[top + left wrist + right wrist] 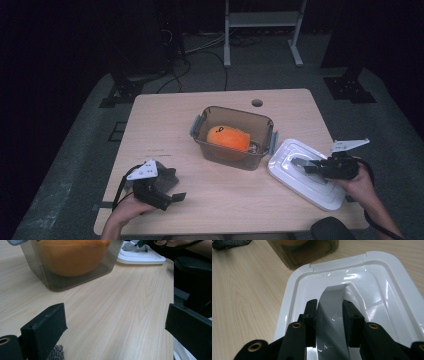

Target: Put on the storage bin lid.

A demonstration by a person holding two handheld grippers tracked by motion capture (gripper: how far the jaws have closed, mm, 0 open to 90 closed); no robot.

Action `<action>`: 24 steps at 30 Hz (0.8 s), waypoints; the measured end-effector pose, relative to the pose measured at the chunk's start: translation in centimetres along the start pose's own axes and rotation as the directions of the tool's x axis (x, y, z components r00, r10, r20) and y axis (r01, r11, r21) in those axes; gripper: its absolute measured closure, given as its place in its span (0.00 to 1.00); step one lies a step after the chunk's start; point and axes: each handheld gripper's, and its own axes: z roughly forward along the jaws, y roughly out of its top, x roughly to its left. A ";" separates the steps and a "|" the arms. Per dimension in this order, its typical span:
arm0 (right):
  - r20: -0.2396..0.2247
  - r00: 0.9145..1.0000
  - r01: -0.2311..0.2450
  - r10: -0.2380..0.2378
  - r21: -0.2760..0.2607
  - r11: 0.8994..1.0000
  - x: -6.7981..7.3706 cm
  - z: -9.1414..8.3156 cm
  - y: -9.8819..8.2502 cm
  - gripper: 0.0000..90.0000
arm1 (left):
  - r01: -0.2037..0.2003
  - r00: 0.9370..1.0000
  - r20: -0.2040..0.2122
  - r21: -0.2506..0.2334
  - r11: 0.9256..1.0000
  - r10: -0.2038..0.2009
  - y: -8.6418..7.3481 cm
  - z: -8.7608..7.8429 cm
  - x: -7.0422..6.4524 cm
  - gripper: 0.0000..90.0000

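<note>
Nearest the camera in the high view, the left gripper (167, 192) rests at the near left of the wooden table (165, 115), held by the person's left hand (131, 205). Its jaws stand wide apart with nothing between them; in the left gripper view only bare tabletop lies in the gap. Touching this gripper on its far side is a dark grey cloth (167, 175), a corner of which shows beside the jaw in the left gripper view (56, 352).

At the near right, the right hand (357, 184) holds the right gripper (301, 165) over a white lid (300, 187) that lies flat on the table, top side up. In the right gripper view the two jaws are clamped on the lid's grey handle (332, 312), one pad pressed against each side of the strip. The handle sits in the sunken middle of the lid (387, 272).

Just left of the lid, near the middle of the table, stands a smoky clear plastic container (260, 122) with grey latches at its ends. It is uncovered, and an orange plush toy (228, 137) lies inside it. The lid's far left corner sits just beside the container's right end.

A round cable hole (257, 103) marks the far edge of the table.
</note>
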 end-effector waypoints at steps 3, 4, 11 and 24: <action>0.000 1.000 0.002 -0.002 -0.005 1.000 0.1 -0.4 0.2 0.74 | -0.002 1.000 -0.001 0.002 1.000 0.002 0.0 0.0 0.0 0.03; -0.003 1.000 0.004 -0.004 -0.007 1.000 0.1 -0.5 0.2 0.74 | -0.002 1.000 -0.001 0.002 1.000 0.002 0.0 0.0 0.0 0.03; -0.002 1.000 0.011 -0.012 -0.009 1.000 0.5 -1.3 0.7 0.74 | -0.003 1.000 -0.003 0.001 1.000 0.003 0.0 -0.1 0.0 0.03; 0.013 1.000 0.025 -0.025 -0.018 1.000 0.8 -3.2 1.3 0.74 | -0.002 1.000 -0.002 0.003 1.000 0.002 0.0 0.0 0.0 0.03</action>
